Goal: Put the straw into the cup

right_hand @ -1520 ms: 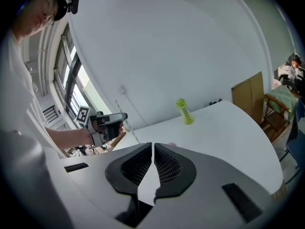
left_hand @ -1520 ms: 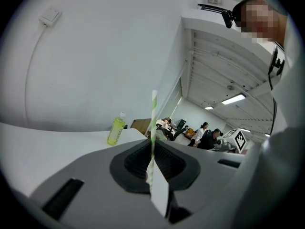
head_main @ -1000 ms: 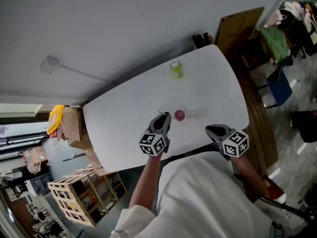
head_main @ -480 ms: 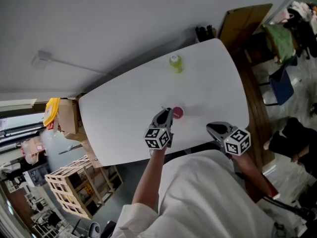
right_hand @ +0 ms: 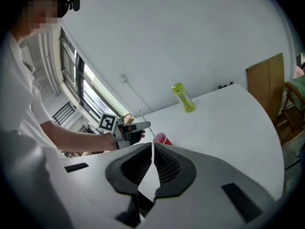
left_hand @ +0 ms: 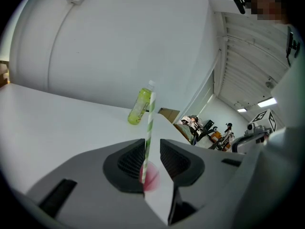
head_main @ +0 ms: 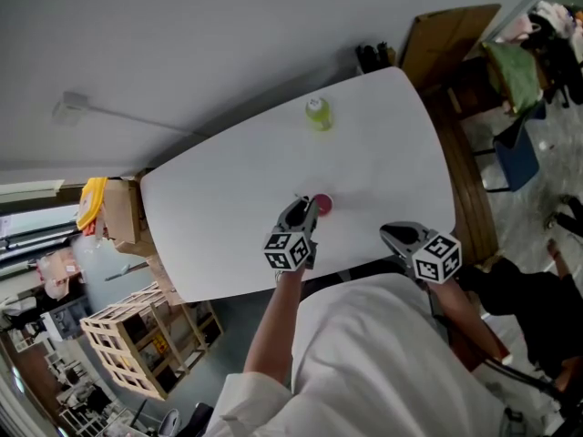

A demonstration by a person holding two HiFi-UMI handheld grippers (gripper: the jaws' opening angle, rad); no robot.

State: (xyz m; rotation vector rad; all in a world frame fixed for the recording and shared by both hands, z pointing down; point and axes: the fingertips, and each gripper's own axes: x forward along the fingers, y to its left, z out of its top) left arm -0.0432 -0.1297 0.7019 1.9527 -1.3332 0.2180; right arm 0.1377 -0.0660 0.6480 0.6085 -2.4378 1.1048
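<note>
Head view only gives the red cup [head_main: 322, 204] on the table [head_main: 383, 153]. The left gripper view shows the striped straw [left_hand: 149, 113] with its bottom end in it. The left gripper's [left_hand: 152, 144] jaws have just been opening and sit loose around the straw. The right gripper [right_hand: 152, 149] is closed up, empty.

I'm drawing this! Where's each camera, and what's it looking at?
Head view: on the head, looking down at table, shirt, arms.
Left gripper view: on left gripper; jaws just opened, straw between; faces bottle.
Right gripper view: on right gripper; faces cup, person's forearm.
All share cup and bottle.
</note>
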